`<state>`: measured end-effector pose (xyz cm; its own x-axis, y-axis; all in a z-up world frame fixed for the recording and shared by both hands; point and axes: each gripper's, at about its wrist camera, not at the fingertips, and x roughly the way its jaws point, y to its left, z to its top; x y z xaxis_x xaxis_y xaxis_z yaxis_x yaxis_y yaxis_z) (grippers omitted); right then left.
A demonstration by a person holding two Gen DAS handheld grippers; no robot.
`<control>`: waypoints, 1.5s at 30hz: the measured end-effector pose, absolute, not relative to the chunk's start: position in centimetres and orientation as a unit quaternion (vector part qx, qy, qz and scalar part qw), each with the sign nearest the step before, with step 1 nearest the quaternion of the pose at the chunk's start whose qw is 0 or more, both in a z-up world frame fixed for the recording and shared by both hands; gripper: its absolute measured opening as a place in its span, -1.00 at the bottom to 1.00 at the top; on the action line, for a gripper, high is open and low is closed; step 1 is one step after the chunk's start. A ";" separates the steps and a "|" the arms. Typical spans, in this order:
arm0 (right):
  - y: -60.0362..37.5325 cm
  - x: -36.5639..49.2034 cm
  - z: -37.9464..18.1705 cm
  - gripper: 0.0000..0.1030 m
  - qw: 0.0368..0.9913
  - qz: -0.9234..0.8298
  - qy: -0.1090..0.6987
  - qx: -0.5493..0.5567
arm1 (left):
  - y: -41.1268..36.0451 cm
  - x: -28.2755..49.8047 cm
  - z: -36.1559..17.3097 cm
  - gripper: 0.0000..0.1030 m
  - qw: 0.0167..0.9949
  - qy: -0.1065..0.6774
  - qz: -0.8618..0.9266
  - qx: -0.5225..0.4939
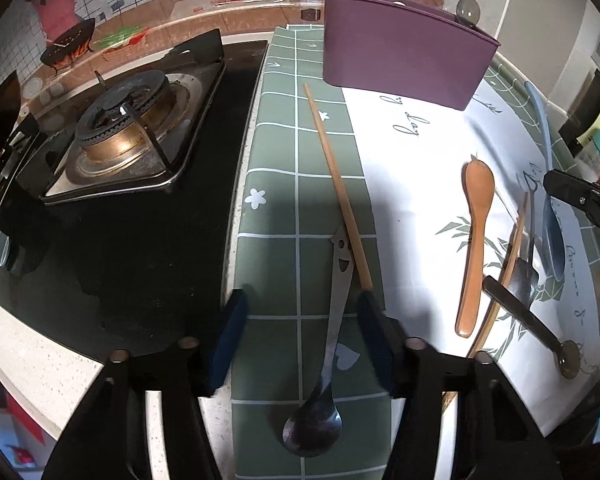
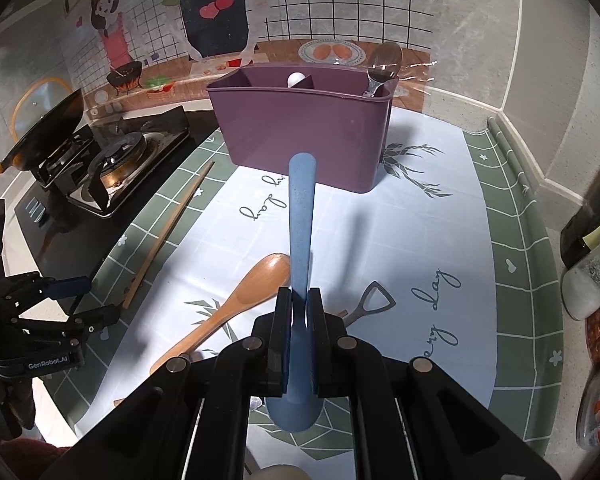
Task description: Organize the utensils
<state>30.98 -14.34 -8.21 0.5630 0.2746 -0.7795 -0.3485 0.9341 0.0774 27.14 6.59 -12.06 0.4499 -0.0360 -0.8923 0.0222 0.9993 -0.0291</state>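
Right gripper (image 2: 299, 300) clamped on blue plastic spoon (image 2: 300, 216) at the neck, handle aimed at purple utensil caddy (image 2: 304, 132). Light, stiff, probably slick. Left gripper (image 1: 300, 320) apart, astride steel spoon (image 1: 332, 320) near the mat's stove-side edge, untouched; best pinched mid-handle. Caddy's compartments only in right view.
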 end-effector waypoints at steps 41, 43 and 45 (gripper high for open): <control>-17.4 31.2 -9.1 -0.87 0.879 0.154 0.450 0.006 | 7.7 25.8 -9.8 -0.69 0.852 0.515 -0.082 -0.040; -17.1 31.1 -9.2 -0.87 0.878 0.157 0.452 0.005 | 7.7 25.7 -10.6 -0.69 0.848 0.524 -0.073 -0.031; -16.8 30.9 -9.3 -0.87 0.878 0.162 0.451 0.000 | 7.7 26.0 -11.3 -0.69 0.843 0.532 -0.071 -0.034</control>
<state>30.93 -16.76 -9.27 0.5403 0.2842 -0.7920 -0.2833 0.9477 0.1468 26.01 7.70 -11.25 0.4238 -0.1561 -0.8922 0.0832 0.9876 -0.1333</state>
